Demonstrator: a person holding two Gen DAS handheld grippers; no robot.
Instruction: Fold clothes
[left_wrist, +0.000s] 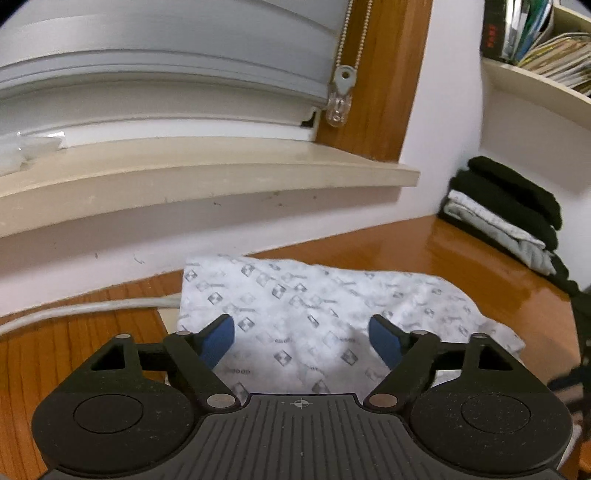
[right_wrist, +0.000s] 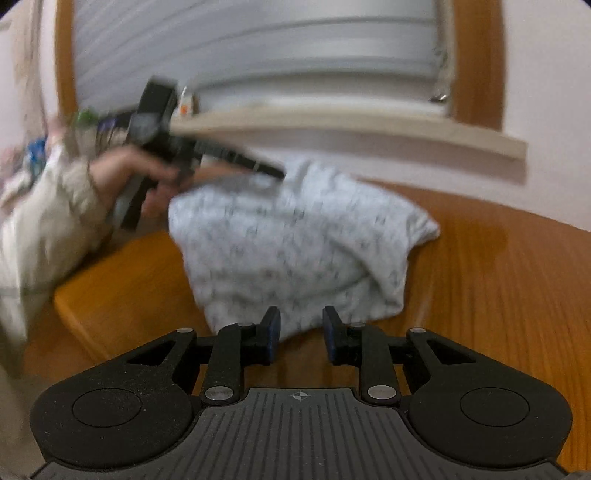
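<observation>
Lying on the wooden table, a white garment with a grey square print is loosely folded, bunched at one end, close under the window sill.

Only the left wrist view shows the stack of folded clothes at the far right of the table, dark pieces on top and a pale one between them, set against the wall. It alone also shows the wall shelf above that stack, holding books and magazines, some upright and some laid flat. A grey cable runs along the table to the garment's left edge. The bead chain of the lowered blind hangs beside the wooden window frame.

Only the right wrist view, which is blurred, shows the person's left hand in a pale sleeve, gripping the left gripper's handle above the garment's far side. That view shows the table's near corner and blurred, unreadable items on the sill at the left.

The left gripper hangs above the garment with its jaws spread wide, nothing between the blue pads. The right gripper sits at the garment's near edge, jaws narrowly apart, with no cloth pinched between them.
</observation>
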